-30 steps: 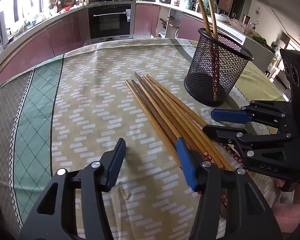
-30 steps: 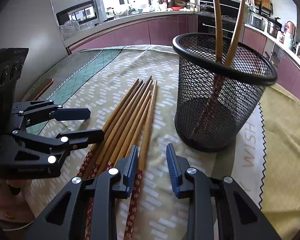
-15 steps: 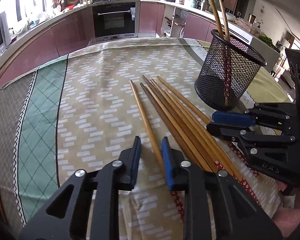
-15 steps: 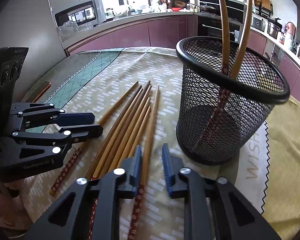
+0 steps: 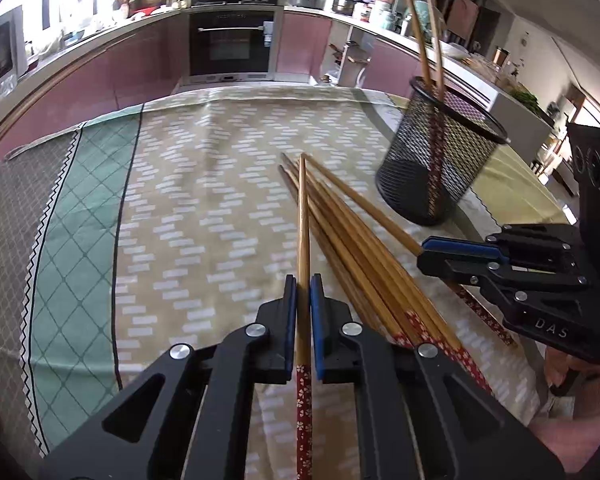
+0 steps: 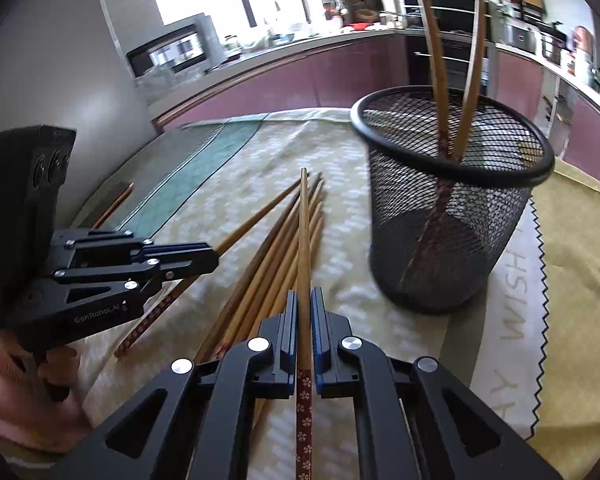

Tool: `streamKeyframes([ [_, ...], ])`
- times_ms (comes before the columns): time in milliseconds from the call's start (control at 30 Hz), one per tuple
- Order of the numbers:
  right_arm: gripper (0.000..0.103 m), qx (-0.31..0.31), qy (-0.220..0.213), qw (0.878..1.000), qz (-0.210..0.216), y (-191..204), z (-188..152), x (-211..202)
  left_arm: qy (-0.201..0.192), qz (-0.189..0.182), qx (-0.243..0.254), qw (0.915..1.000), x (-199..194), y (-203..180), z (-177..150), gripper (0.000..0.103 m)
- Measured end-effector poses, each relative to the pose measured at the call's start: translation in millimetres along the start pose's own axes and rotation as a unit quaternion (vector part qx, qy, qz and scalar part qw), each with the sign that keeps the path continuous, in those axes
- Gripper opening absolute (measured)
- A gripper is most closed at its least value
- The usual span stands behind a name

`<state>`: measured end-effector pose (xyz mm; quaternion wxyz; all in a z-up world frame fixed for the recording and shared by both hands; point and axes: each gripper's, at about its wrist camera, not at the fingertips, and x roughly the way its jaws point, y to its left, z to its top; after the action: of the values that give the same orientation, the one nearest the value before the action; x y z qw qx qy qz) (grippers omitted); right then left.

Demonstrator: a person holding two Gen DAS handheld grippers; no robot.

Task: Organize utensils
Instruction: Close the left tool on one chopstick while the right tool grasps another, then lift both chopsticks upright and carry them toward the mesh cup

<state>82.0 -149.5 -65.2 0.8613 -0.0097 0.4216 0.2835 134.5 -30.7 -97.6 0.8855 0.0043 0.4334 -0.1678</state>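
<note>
Several wooden chopsticks with red flowered ends (image 5: pixel 364 252) (image 6: pixel 260 276) lie in a loose bundle on the tablecloth. My left gripper (image 5: pixel 303 285) (image 6: pixel 214 258) is shut on one chopstick (image 5: pixel 303 216), which points straight ahead across the bundle. My right gripper (image 6: pixel 304 297) (image 5: pixel 423 254) is shut on another chopstick (image 6: pixel 303 232), gripped just above its red end. A black mesh holder (image 5: pixel 440 160) (image 6: pixel 452 220) stands upright to the right of the bundle. Two chopsticks (image 6: pixel 436 64) lean inside it.
A patterned beige and green tablecloth (image 5: pixel 200 200) covers the table, with a yellow mat (image 6: pixel 572 260) under the holder. Pink kitchen cabinets and an oven (image 5: pixel 232 44) stand beyond the far edge. A hand (image 6: pixel 24 392) holds the left gripper.
Both grippers went from open to shut, each closing on one chopstick. The two held chopsticks have swung out of line with the bundle.
</note>
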Motion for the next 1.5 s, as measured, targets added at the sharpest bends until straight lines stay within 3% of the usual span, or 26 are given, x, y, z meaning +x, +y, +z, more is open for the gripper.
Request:
streamKeyframes([
  [300, 0.007, -0.030, 0.034, 0.999, -0.023, 6.8, 4.4, 13.3, 0.021, -0.009, 0.027, 0.9994, 7.0, -7.2, -3.0, 0.008],
  [467, 0.007, -0.035, 0.036, 0.998, -0.025, 5.4, 8.5, 18.3, 0.028, -0.017, 0.033, 0.9989, 14.9, -6.5, 5.3, 0.015],
  [700, 0.006, -0.024, 0.015, 0.999, -0.019, 4.9, 7.5, 10.7, 0.030, -0.010, 0.021, 0.9993, 19.5, -9.3, 11.9, 0.015],
  [800, 0.006, -0.019, -0.003, 1.000, -0.012, 5.0, 9.5, -0.2, 0.027, -0.011, 0.010, 0.9995, 18.0, -6.4, 12.6, 0.008],
  [1200, 0.006, 0.010, -0.089, 0.996, 0.013, -5.4, 13.6, -57.9, -0.037, -0.071, 0.008, 0.9967, -35.1, -9.0, 26.1, 0.008],
  [1500, 0.006, 0.026, -0.122, 0.992, 0.034, -18.6, 17.2, -82.2, -0.085, -0.113, 0.012, 0.9900, -71.9, -13.3, 40.0, 0.008],
])
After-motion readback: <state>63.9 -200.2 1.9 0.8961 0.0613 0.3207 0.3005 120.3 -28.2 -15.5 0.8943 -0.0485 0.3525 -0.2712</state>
